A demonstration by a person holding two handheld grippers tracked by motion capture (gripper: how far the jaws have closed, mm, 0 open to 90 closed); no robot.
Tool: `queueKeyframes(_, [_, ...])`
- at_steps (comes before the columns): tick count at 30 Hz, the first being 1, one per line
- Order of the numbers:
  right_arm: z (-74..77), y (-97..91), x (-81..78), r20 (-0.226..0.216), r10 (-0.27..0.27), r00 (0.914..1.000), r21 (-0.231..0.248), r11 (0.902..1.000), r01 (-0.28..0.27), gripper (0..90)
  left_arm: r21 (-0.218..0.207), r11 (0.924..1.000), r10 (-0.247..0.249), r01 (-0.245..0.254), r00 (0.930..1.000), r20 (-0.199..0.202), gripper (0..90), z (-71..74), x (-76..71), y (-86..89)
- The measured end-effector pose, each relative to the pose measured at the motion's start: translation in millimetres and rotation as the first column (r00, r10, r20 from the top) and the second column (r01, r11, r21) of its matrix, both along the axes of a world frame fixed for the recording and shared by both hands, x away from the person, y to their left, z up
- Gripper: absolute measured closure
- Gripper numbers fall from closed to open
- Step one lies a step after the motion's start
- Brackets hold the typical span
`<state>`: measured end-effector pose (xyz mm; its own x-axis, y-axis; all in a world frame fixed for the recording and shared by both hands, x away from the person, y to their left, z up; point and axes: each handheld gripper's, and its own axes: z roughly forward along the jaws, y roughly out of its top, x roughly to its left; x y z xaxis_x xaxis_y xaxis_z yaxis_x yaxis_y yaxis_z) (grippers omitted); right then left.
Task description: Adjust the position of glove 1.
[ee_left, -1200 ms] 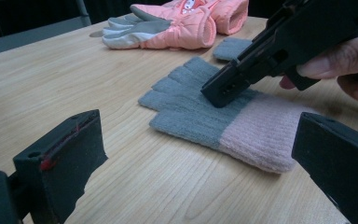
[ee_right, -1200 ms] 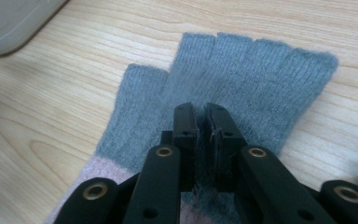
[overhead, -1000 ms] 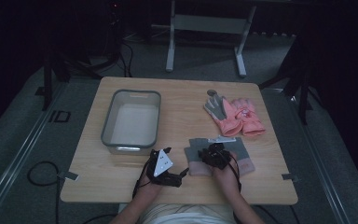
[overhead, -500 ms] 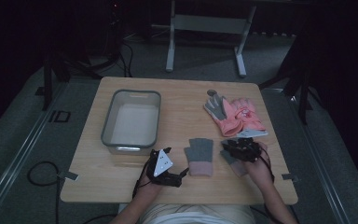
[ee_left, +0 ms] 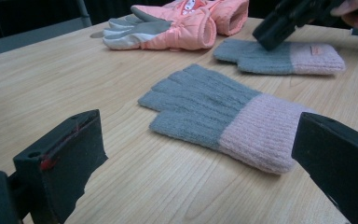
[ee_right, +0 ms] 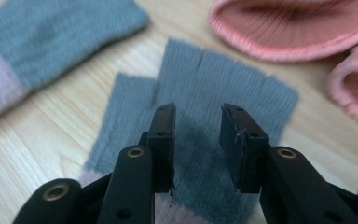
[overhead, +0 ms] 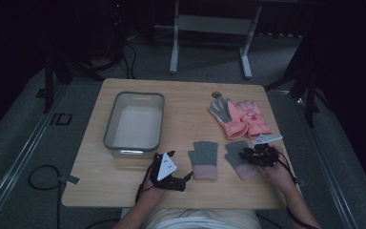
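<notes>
Going left to right across the light wooden table [overhead: 181, 102] from the high view: there's a grey-rimmed, see-through plastic tub [overhead: 135, 123] sitting on the left half, looks like nothing in it.

Just in front of it is my left gripper [overhead: 171, 168], resting near the table's front edge with its jaws spread wide, nothing between them. In the left gripper view the two black pads frame the first grey knit fingerless glove with a pale pink ribbed cuff [ee_left: 223, 116], but they're well apart from it.

That glove [overhead: 204, 159] lies flat, palm area grey, cuff toward me, finger stubs pointing away. Cable-ish ribbing runs along the grey part, and the cuff is a softer, fuzzier pink.

Right beside it is its twin, the second grey-and-pink knit glove [overhead: 238, 160], angled a bit. My right gripper [overhead: 251, 156] sits over it. In the right gripper view the jaws stand part open above the grey knit [ee_right: 200, 98], a gap between the pads, not pinching any fabric. They've just been opening a touch.

Further back on the right lies a pair of puffy salmon-pink winter gloves with grey palms [overhead: 238, 117], stacked side by side.
</notes>
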<state>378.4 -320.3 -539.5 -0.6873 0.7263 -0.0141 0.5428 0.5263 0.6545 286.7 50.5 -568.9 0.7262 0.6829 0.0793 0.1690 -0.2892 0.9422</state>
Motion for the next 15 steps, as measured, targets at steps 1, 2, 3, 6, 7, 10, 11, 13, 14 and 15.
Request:
queueKeyframes(1, [-3.0,0.7,0.5,-0.012,0.000,0.9999,-0.018,0.9998,0.000,65.9,0.001,1.0000,0.000,0.000,1.0000,0.000,1.8,0.0,-0.1,0.0])
queueKeyframes(2, [-3.7,0.8,0.2,-0.013,-0.004,0.9999,-0.012,0.9999,0.004,66.1,0.000,1.0000,-0.001,0.001,1.0000,0.001,1.8,0.0,-0.2,-0.1])
queueKeyframes(3, [-3.9,0.5,0.3,-0.017,-0.009,0.9998,-0.008,0.9999,0.009,66.6,0.001,1.0000,-0.001,0.001,1.0000,0.001,1.8,0.0,-0.2,-0.1])
queueKeyframes(6, [-5.1,1.3,0.3,-0.014,-0.018,0.9997,-0.006,0.9998,0.018,70.7,0.001,1.0000,0.000,0.000,1.0000,0.002,1.8,0.0,-0.3,-0.1])
queueKeyframes(7, [-5.4,1.6,0.2,-0.008,-0.017,0.9998,-0.010,0.9998,0.017,71.8,0.001,1.0000,0.001,-0.001,1.0000,0.001,1.8,0.0,-0.3,-0.1])
queueKeyframes(10, [-5.5,4.2,-1.7,0.006,-0.018,0.9998,-0.028,0.9995,0.018,77.5,0.000,1.0000,0.002,-0.002,1.0000,-0.001,1.8,0.0,-0.1,0.0])
queueKeyframes(11, [-5.3,6.0,-2.9,0.011,-0.018,0.9998,-0.037,0.9991,0.018,80.3,-0.001,1.0000,0.002,-0.002,1.0000,-0.001,1.8,0.0,-0.1,0.0])
queueKeyframes(13, [-5.0,9.6,-4.8,0.025,-0.024,0.9994,-0.060,0.9979,0.025,83.3,0.001,1.0000,0.002,-0.002,1.0000,0.000,1.8,0.0,-0.1,-0.1])
queueKeyframes(14, [-4.6,11.8,-5.9,0.033,-0.027,0.9991,-0.078,0.9965,0.029,84.0,0.003,1.0000,0.002,-0.002,1.0000,0.000,1.8,0.0,-0.2,-0.1])
queueKeyframes(15, [-4.4,14.0,-7.0,0.041,-0.030,0.9987,-0.091,0.9953,0.033,84.4,0.003,1.0000,0.003,-0.003,1.0000,-0.001,1.8,0.0,-0.2,-0.3])
